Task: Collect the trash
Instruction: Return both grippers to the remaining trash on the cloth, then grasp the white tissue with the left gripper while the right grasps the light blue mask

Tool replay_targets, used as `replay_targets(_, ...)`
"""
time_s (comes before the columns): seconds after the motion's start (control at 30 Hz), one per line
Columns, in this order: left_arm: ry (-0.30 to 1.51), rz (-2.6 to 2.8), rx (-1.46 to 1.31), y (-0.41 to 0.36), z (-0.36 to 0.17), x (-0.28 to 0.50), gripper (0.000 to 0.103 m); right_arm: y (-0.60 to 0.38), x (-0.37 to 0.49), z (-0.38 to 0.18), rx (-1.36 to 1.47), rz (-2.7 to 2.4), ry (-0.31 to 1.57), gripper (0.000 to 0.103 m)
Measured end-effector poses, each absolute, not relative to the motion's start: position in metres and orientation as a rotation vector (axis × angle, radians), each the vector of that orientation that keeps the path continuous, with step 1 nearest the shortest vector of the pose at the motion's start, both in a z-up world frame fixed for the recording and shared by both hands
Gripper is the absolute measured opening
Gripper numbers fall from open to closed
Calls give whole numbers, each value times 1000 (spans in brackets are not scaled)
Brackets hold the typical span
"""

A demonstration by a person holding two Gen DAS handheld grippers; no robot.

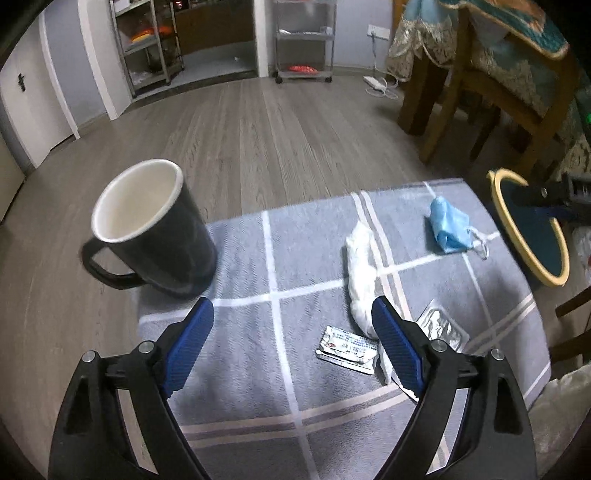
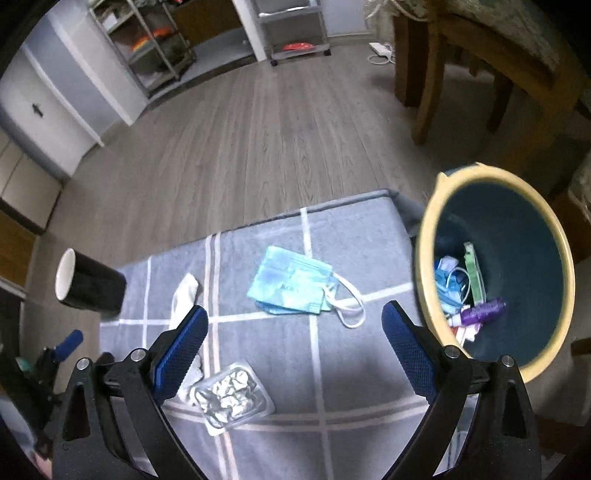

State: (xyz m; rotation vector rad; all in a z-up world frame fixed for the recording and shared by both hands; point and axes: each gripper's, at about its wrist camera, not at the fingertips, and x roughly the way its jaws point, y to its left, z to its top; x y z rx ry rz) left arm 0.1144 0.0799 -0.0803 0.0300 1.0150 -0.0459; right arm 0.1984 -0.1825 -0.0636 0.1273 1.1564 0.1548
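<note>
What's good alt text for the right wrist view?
The open right gripper hovers empty over a grey checked cloth strewn with trash: a blue face mask, a crumpled foil blister pack and a white tissue. A yellow-rimmed bin already holding rubbish stands at right; a black mug sits at the cloth's left edge.

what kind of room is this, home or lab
Most likely a home living or dining area: grey wood-plank floor, a wooden dining chair beside a table draped in an embroidered teal tablecloth, and metal storage shelves by a doorway. The low table wears a grey checked cloth.
</note>
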Motion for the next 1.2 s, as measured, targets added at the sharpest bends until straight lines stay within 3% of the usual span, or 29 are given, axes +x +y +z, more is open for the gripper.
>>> replay_targets(0.57, 1072, -145, 29, 24, -135, 137, 84, -167, 224, -121, 52, 123, 1242, 94)
replay_targets(0.63, 1076, -154, 28, 21, -139, 137, 78, -160, 228, -128, 28, 133, 1248, 92)
replay_targets(0.7, 1082, -164, 30, 19, -141, 138, 72, -154, 232, -134, 25, 142, 1254, 81)
replay_targets(0.83, 1093, -207, 19, 16, -142, 140, 52, -142, 236, -147, 28, 165, 1257, 74)
replay_targets(0.9, 1097, -209, 19, 16, -144, 141, 49, -136, 238, -151, 11, 170, 1253, 73)
replay_targets(0.97, 1104, -210, 8, 17, -146, 143, 38, -133, 238, -155, 13, 170, 1263, 69)
replay_targets(1.03, 1108, -212, 0, 18, -147, 145, 35, -132, 237, -157, 8, 168, 1267, 64)
replay_targets(1.2, 1106, -220, 15, 19, -146, 147, 28, -136, 238, -155, 23, 182, 1269, 39)
